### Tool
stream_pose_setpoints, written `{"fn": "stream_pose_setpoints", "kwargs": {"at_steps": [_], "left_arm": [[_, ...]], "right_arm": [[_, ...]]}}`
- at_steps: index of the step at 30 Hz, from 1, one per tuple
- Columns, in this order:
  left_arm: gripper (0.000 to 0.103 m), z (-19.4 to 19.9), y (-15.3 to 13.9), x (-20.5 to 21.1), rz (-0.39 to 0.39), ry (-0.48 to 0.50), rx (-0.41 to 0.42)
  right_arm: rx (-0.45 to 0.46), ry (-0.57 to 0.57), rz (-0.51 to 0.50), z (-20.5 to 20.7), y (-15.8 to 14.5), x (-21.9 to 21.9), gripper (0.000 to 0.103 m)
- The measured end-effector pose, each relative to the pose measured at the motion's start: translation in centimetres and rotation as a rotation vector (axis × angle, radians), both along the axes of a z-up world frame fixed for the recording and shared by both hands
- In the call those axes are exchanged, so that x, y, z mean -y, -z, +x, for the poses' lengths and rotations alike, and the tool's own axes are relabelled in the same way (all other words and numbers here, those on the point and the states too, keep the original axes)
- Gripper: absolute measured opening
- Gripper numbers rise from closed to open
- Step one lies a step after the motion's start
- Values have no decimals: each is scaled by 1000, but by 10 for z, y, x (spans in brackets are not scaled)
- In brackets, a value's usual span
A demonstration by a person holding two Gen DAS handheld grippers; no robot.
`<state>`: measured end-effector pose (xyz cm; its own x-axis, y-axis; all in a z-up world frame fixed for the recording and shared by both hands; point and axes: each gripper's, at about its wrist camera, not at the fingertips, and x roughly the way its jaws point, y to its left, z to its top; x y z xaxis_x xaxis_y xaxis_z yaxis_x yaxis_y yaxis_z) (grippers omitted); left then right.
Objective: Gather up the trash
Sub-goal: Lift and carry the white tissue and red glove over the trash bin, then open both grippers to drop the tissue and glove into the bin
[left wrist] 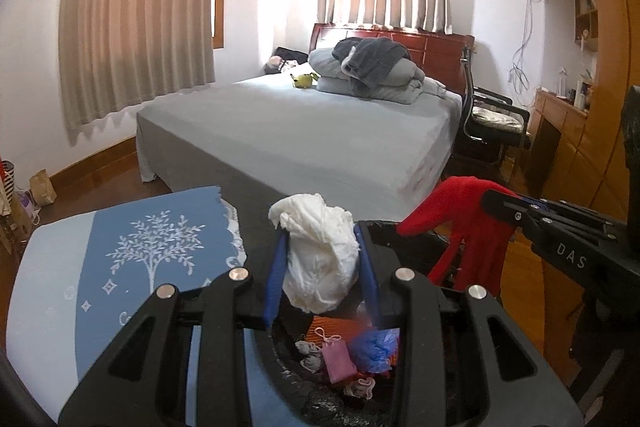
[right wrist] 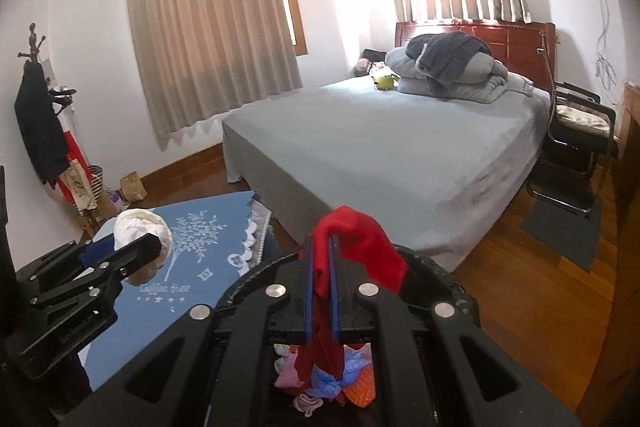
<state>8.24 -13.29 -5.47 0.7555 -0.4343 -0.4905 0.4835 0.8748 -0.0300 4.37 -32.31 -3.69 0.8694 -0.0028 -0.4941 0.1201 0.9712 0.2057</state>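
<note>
My left gripper (left wrist: 320, 231) is shut on a crumpled white paper wad (left wrist: 320, 267), which bulges out past both blue pads. Under it gapes a black-lined trash bin (left wrist: 288, 367) holding several pink, blue and orange scraps. In the right wrist view, my right gripper (right wrist: 322, 241) is shut on a red cloth (right wrist: 360, 247) that drapes over the fingertips and hangs into the same bin (right wrist: 436, 267). Each gripper also shows in the other's view: the right gripper (left wrist: 492, 199) with the red cloth (left wrist: 468, 223), the left gripper (right wrist: 132, 247) with the white wad (right wrist: 140, 227).
A table under a blue tree-print cloth (left wrist: 120, 247) stands left of the bin. Beyond is a bed (left wrist: 320, 131) with piled bedding. A black chair (right wrist: 576, 131) and a floor mat (right wrist: 560, 227) are at the right, and paper bags (right wrist: 132, 187) and a coat rack (right wrist: 36, 99) at the left wall.
</note>
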Motion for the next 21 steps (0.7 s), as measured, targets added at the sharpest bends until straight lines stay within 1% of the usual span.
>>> {"fn": "stream_pose_setpoints", "kwargs": {"at_steps": [15, 18, 19, 21], "left_arm": [[32, 26, 33, 26, 18, 48, -56], [34, 32, 41, 30, 17, 65, -79], [36, 33, 43, 31, 12, 71, -85], [37, 38, 48, 32, 4, 84, -104]], "right_arm": [[-74, 34, 15, 18, 30, 23, 6], [-93, 34, 14, 23, 37, 26, 7], [-98, 33, 16, 25, 39, 26, 10], [-112, 32, 17, 29, 42, 27, 10]]}}
